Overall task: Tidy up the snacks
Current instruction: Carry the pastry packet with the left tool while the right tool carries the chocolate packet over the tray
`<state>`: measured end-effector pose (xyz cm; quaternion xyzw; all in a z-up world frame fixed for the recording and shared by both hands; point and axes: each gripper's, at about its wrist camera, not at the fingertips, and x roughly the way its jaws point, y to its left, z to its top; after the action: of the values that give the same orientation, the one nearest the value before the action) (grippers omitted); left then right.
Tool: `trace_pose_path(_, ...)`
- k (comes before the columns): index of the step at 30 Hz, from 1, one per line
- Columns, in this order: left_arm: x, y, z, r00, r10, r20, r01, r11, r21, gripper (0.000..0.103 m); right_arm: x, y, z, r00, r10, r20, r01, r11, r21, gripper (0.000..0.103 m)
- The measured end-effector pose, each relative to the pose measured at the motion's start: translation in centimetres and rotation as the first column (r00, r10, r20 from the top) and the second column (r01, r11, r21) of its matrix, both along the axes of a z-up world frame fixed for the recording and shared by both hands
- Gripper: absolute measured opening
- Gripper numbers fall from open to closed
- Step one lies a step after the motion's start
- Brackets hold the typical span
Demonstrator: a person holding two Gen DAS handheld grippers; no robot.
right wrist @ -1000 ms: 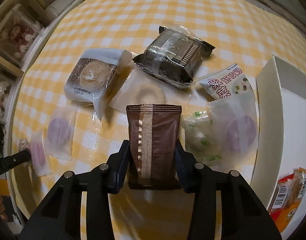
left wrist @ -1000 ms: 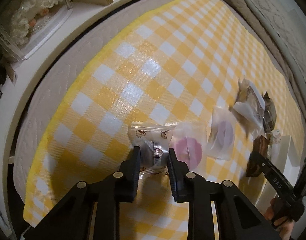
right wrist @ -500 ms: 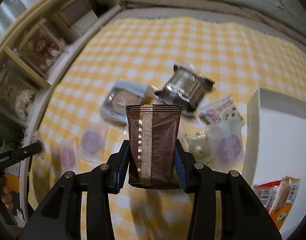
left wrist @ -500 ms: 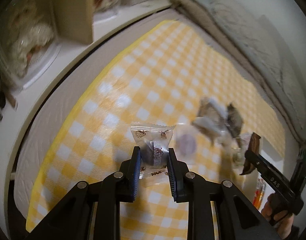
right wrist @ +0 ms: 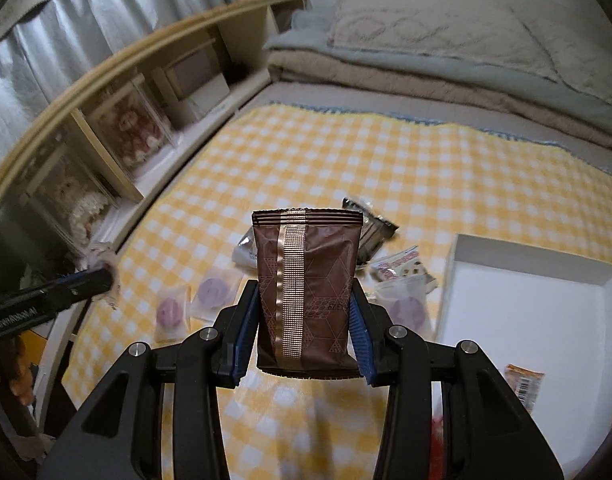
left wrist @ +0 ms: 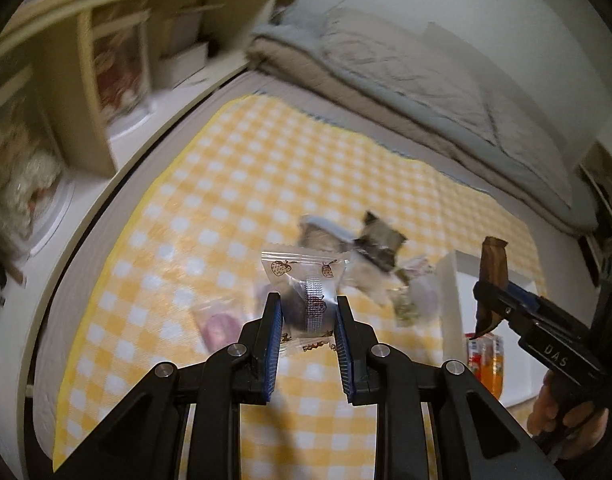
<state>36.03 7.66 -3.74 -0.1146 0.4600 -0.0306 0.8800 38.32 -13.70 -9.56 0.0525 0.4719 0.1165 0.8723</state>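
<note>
We are seeing a glossy brown foil-like packet (right wrist: 308,292) with a matt gold dotted stripe, and a clear shiny plastic wrapper (left wrist: 306,292) printed with strawberries. The black gripper fingers (right wrist: 241,336) are looking like matt plastic with ribbed blue pads and small bright metal pins. The yellow checked cloth (right wrist: 346,160) is showing a fine woven texture. The shelf (right wrist: 117,76) on the left is looking like pale smooth wood, the white tray (right wrist: 538,304) matt.

A home bedroom is shown: a mattress (right wrist: 241,104) is covered with a yellow checked cloth (right wrist: 386,160), folded bedding (right wrist: 426,52) is piled at its far end, and a wooden shelf (right wrist: 117,92) with boxed dolls (right wrist: 125,128) is set beneath grey curtains (right wrist: 65,40).
</note>
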Motion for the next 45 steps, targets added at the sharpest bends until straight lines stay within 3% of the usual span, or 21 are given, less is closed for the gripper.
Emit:
trace_pose_path(8,-1.7,-4.8,1.2,0.993,-0.096,0.074,0.096,0.995,0.011,0.025,-3.1,-3.4,3.2,0.997,-0.016,0.079,0.018,0.999,-0.026,0.043)
trace_pose_path(21,-1.3,-12.4,0.7,0.976,-0.200,0.087,0.198,0.980,0.031,0.025,-7.7,-11.7,5.2,0.984,-0.138,0.114,0.147,0.986,-0.078,0.043)
trace_pose_path(31,-0.3,-19.0,-0.7,0.962,-0.259,0.087,0.254,0.965,0.062,0.025,-10.5,-17.8,5.4,0.968,-0.226,0.107,0.237,0.966,-0.101,0.043)
trace_pose_path(45,2.0,-27.8,-4.6,0.940,-0.339,0.044,0.337,0.941,0.044,0.025,-13.4,-25.9,4.5,0.934,-0.349,0.072,0.355,0.927,-0.119,0.043)
